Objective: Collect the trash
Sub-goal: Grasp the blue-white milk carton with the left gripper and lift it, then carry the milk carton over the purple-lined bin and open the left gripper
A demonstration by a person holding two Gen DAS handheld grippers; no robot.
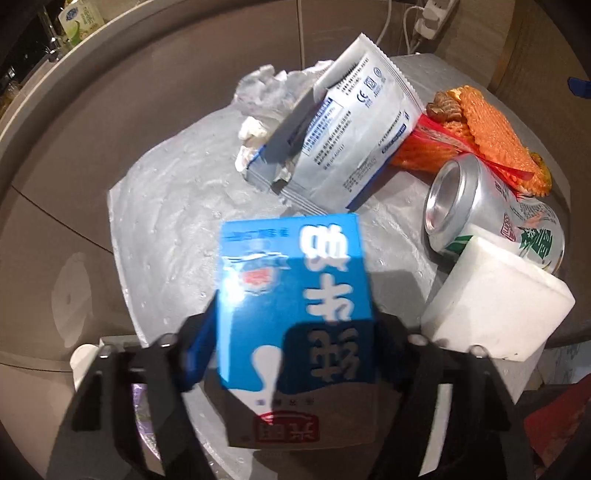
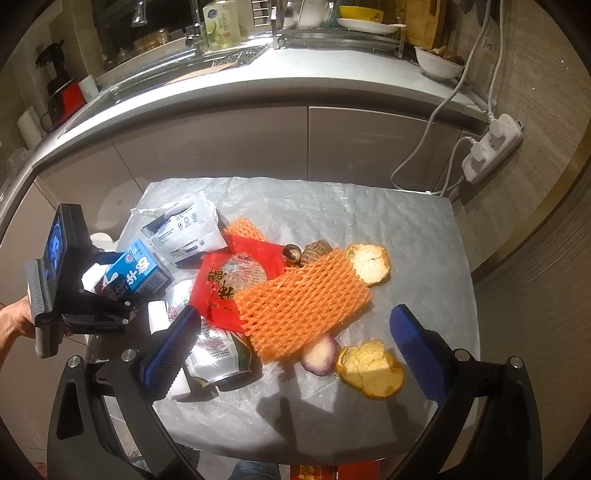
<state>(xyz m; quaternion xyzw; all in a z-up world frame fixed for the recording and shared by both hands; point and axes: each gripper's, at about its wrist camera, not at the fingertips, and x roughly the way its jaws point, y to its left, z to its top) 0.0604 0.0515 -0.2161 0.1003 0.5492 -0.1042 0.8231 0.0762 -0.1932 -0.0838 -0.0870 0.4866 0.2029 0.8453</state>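
My left gripper [image 1: 295,347] is shut on a blue milk carton [image 1: 291,295] and holds it above the plastic-covered table [image 1: 166,206]. The carton also shows in the right wrist view [image 2: 138,275], at the table's left edge, in the left gripper [image 2: 110,295]. My right gripper [image 2: 295,343] is open and empty above the table's near side, over an orange foam net [image 2: 303,310]. Other trash lies on the table: a silver can [image 1: 480,210], a white foam block [image 1: 495,299], a white mask packet [image 1: 354,129], a red packet [image 2: 236,277], bread pieces [image 2: 369,264] and an onion piece [image 2: 321,354].
Grey kitchen cabinets [image 2: 258,144] and a countertop with a sink, a soap bottle [image 2: 221,26] and dishes stand behind the table. A white power strip [image 2: 495,147] with cables hangs at the back right. Crumpled tissue [image 1: 266,88] lies at the table's far left.
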